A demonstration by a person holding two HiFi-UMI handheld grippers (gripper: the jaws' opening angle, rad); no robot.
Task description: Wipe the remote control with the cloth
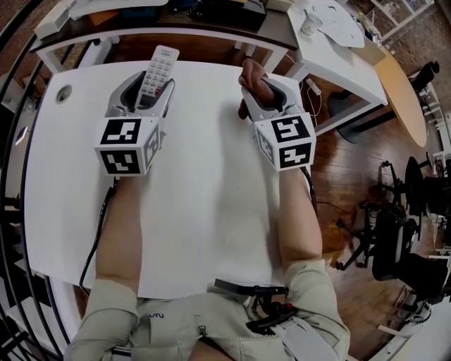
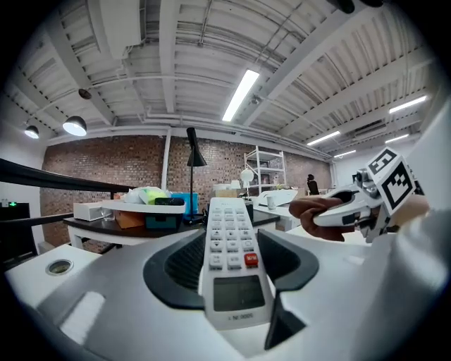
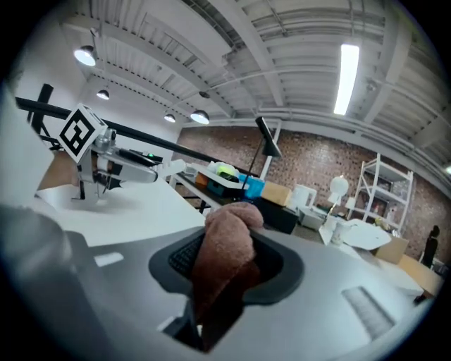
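Observation:
A white remote control with grey keys and one red key is held lengthwise in my left gripper, above the far left of the white table. The left gripper view shows the remote clamped between the dark pads, its display end nearest the camera. My right gripper is shut on a bunched brown cloth, a short way right of the remote and apart from it. The cloth fills the jaw gap in the right gripper view.
A round cable hole sits in the table's far left corner. A second white table stands at the back right, and a dark desk with boxes stands behind. Office chairs are on the wooden floor at right.

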